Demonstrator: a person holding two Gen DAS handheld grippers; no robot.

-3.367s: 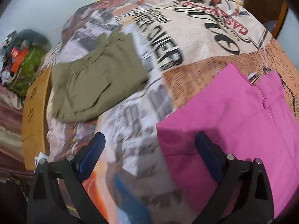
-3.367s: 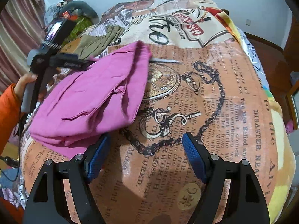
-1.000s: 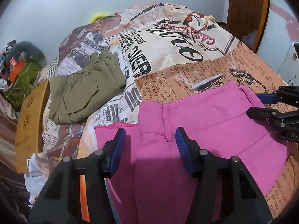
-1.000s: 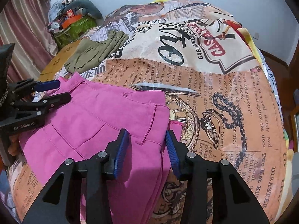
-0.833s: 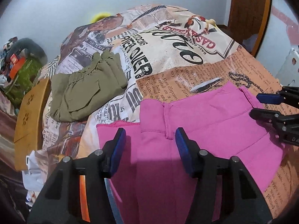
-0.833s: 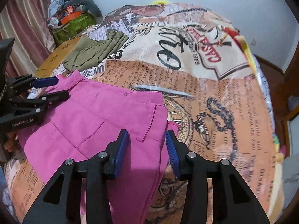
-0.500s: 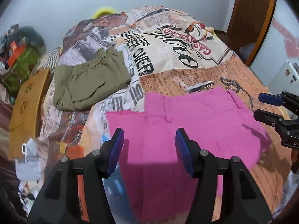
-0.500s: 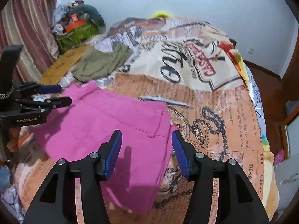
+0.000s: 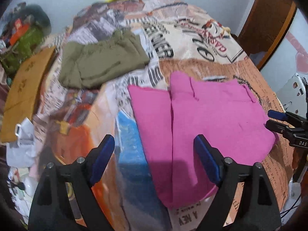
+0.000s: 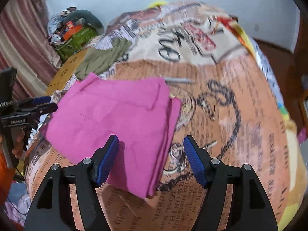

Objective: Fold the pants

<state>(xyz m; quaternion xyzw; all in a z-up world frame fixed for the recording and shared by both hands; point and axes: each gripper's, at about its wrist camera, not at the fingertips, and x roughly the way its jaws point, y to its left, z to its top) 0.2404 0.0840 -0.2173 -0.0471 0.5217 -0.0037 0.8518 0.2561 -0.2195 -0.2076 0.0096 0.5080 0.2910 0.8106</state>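
Note:
The pink pants (image 9: 207,123) lie folded flat on the printed bedspread (image 9: 192,44); they also show in the right wrist view (image 10: 119,119). My left gripper (image 9: 154,157) is open and empty, held above the pants' near left edge. My right gripper (image 10: 151,159) is open and empty, above the pants' near right corner. Each gripper shows at the edge of the other's view: the right gripper (image 9: 277,119) and the left gripper (image 10: 42,104). Neither touches the cloth.
Folded olive-green pants (image 9: 100,61) lie at the far left of the bed. A wooden board (image 9: 23,92) edges the bed's left side. A pile of bags and clutter (image 10: 75,30) stands by the curtain. A wooden door (image 9: 269,15) is at the back right.
Both grippers have let go of the pink pants, opened wide and drawn back and up. The pants now lie flat on the bed.

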